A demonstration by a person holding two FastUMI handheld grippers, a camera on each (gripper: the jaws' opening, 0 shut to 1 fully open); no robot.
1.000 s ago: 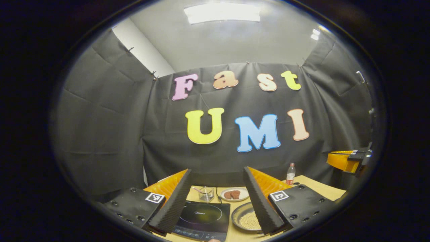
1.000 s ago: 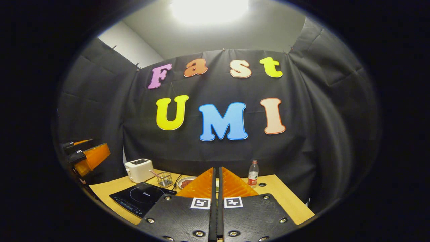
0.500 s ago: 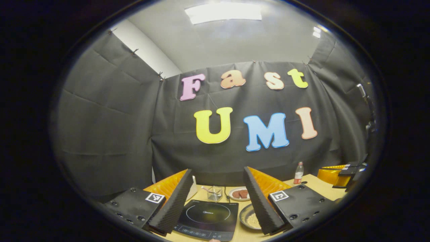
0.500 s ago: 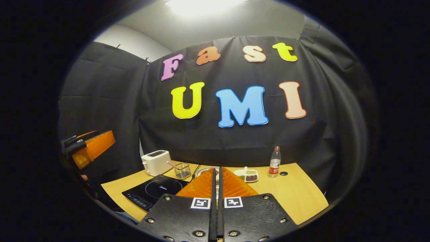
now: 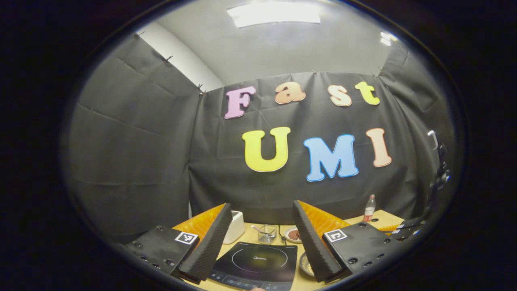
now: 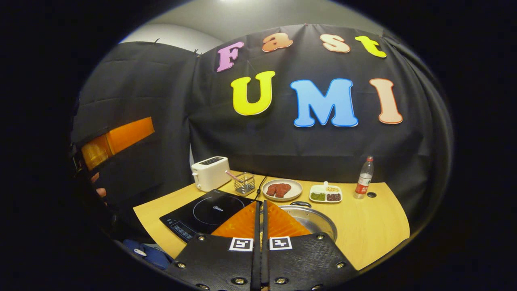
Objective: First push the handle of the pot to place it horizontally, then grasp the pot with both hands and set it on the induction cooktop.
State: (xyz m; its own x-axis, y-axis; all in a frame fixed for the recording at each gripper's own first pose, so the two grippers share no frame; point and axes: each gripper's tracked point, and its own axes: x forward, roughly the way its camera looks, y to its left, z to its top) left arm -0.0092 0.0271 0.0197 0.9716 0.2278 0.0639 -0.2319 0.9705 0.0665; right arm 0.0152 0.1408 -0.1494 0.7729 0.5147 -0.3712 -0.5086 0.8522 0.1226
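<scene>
The right claw [image 6: 260, 210] is clenched, its two fingers pressed flat together with nothing between them. That suits the first step: a closed claw makes a firm, narrow pusher for nudging a handle. The pot [image 6: 311, 220] sits on the counter [image 6: 363, 226] directly ahead of and below this claw, its rim partly hidden behind the fingers. A small loop handle [image 6: 301, 204] shows at the pot's far rim; whether it stands up or lies flat I cannot tell.

The cooktop [image 6: 206, 212] lies just left of the right claw, beside the pot, so the carry should be short. Beyond it stand a toaster [image 6: 210, 173], a wire basket [image 6: 244, 184], a plate [image 6: 282, 189], a divided dish [image 6: 325, 194] and a bottle [image 6: 363, 178], all well behind the working zone.

The left claw [image 5: 260, 238] is released, fingers spread wide and empty. It hangs above the cooktop [image 5: 256, 262], which shows between its fingers, with the pot's edge [image 5: 305, 264] peeking beside its right finger. Held open and near, it looks ready for the two-handed lift once the handle is down. Neither claw touches the pot yet.
</scene>
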